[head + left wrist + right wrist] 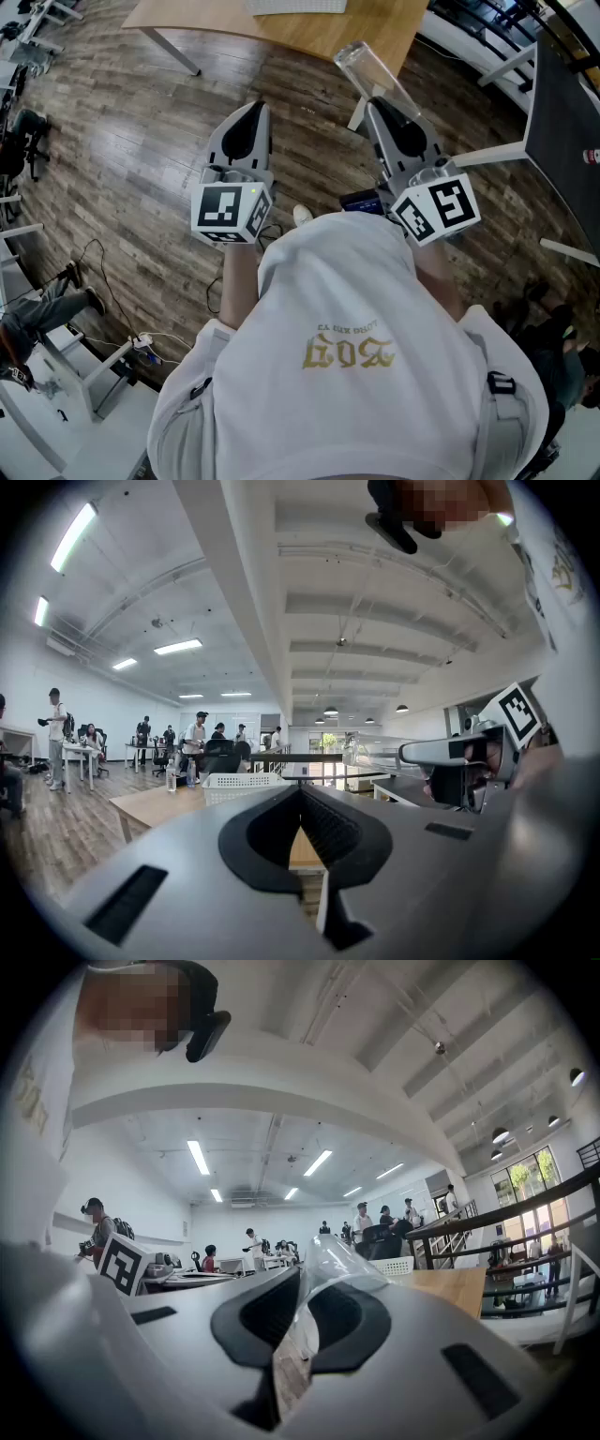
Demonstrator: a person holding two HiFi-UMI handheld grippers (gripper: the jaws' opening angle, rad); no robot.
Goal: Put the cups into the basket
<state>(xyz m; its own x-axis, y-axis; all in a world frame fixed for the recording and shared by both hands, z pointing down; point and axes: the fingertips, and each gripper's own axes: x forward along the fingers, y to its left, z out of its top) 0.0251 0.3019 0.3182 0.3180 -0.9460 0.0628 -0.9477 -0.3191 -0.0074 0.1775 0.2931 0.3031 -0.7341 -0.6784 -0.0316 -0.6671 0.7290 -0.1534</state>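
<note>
Wood flooring (141,122) is seen below. A thin cup (361,64), judged light and crushable, is pinched by its wall in the right gripper (377,101) jaws; the left gripper (260,107) jaws are closed, empty.

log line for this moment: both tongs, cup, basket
left tongs: shut, empty | right tongs: shut on clear cup | basket: on wooden table ahead | cup not yet in basket

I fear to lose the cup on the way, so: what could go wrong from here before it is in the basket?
1. The right gripper pinches the clear thin plastic cup by one wall; it may crumple or slip out.
2. The cup hangs over the brown wooden floor, while the white lattice basket stands on the light wooden table ahead; a slip now would likely land on the floor.
</note>
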